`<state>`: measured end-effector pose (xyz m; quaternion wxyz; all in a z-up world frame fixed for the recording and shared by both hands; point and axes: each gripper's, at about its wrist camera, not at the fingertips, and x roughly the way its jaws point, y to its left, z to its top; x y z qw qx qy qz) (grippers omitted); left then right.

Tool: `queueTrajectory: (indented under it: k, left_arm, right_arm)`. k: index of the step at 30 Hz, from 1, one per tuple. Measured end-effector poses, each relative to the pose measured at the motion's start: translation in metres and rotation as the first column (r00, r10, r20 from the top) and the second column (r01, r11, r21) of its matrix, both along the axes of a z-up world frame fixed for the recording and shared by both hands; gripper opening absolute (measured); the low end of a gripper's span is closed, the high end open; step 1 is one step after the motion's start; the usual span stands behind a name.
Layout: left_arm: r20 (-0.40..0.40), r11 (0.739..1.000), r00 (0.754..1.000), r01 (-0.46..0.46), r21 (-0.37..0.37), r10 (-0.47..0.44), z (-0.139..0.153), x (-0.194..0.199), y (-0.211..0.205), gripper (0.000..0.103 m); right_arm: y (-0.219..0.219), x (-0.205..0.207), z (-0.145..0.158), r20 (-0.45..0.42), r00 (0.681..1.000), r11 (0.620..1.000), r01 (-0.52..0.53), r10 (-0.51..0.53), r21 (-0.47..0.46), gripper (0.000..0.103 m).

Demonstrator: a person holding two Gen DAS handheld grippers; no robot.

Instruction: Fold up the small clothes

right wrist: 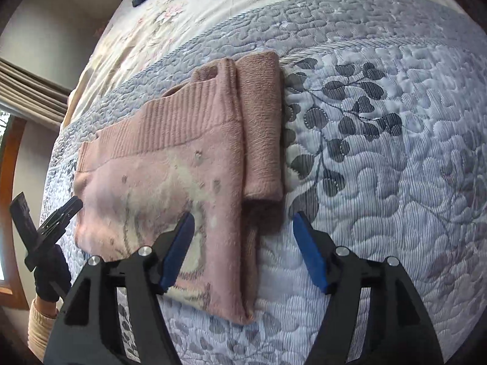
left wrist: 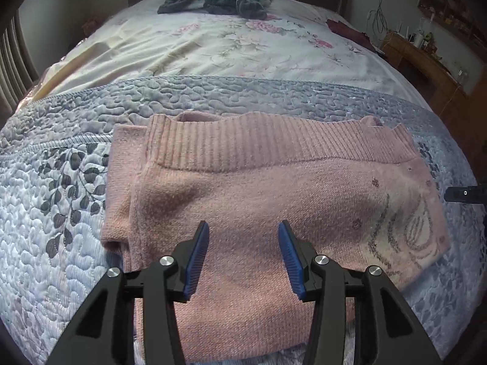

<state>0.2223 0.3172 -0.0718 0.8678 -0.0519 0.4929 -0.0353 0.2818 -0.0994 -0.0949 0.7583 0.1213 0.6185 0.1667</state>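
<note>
Blue-padded left gripper (left wrist: pixel 243 258) hovers over the near edge of a pink sweater (left wrist: pixel 258 200), jaws spread wide, nothing between them. Right gripper (right wrist: pixel 243 252) likewise gapes wide and empty above the sweater's (right wrist: pixel 170 164) lower corner, one finger over the knit, the other over the quilt (right wrist: pixel 380 152). Sweater lies folded flat on the blue-grey quilted cover, ribbed hem toward the far side, a pale pattern on one end, a sleeve (right wrist: pixel 261 127) folded alongside the body. Beyond the quilt, a floral sheet (left wrist: pixel 213 45) with a dark heap of clothes (left wrist: pixel 219 0) near the headboard. A gloved hand (right wrist: pixel 51 276) with a cream cuff shows at the right view's left edge.
</note>
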Motion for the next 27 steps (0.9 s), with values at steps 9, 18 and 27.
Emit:
queueTrajectory:
  k: [9,18,27]
  left_arm:
    - [-0.03,1.0,1.0,-0.007,0.018,0.008,-0.027,0.023,0.001,0.048]
    - [-0.044,1.0,0.999,-0.016,-0.019,0.015,-0.031,0.024,0.008,0.048]
    - [-0.039,1.0,0.999,-0.005,-0.006,0.005,-0.036,0.024,0.006,0.048]
  right_arm:
    - [0.0,0.021,-0.031,-0.029,0.999,0.997,0.028,-0.026,0.077,0.063]
    - [0.009,0.026,-0.034,-0.023,0.999,0.995,0.025,-0.023,0.096,0.034]
    - [0.015,0.022,-0.039,-0.013,0.999,0.996,0.041,-0.04,0.074,0.029]
